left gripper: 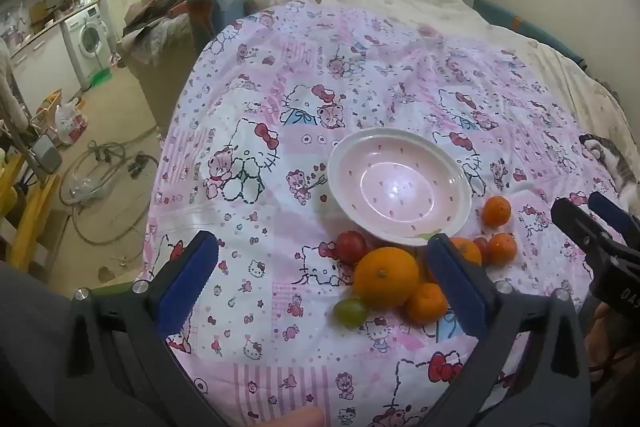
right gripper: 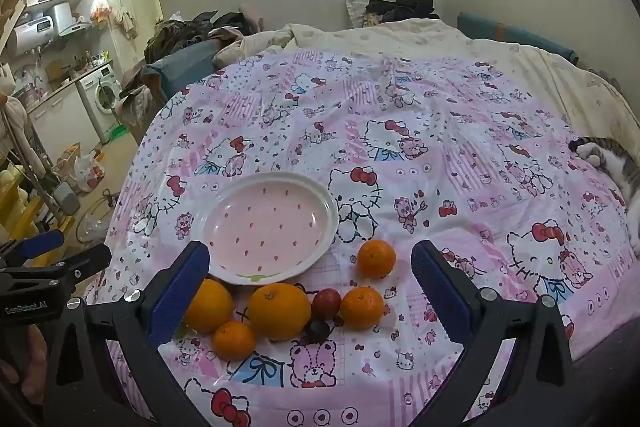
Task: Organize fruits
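Right gripper (right gripper: 310, 283), jaws spread wide and empty, hovers over the fruit: large oranges (right gripper: 279, 311), mandarins (right gripper: 362, 308) and a red tomato (right gripper: 326, 303) lie between its fingers, the pink plate (right gripper: 320, 203) just beyond. At its left, the left gripper (left gripper: 320, 275), likewise apart, reads "GenRobot.AI".

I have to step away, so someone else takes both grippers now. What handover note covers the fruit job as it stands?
Left gripper: jaws wide open, empty, above the fruit.
Right gripper: jaws wide open, empty, above the fruit.
Pink plate: on the patterned sheet, nothing in it.
Fruit: all on the sheet by the plate's near rim: two big oranges, four small ones, dark red fruits, one green fruit.
Done: nothing.
Left: every fruit, presumably to the plate.
A cat lies at the right edge.
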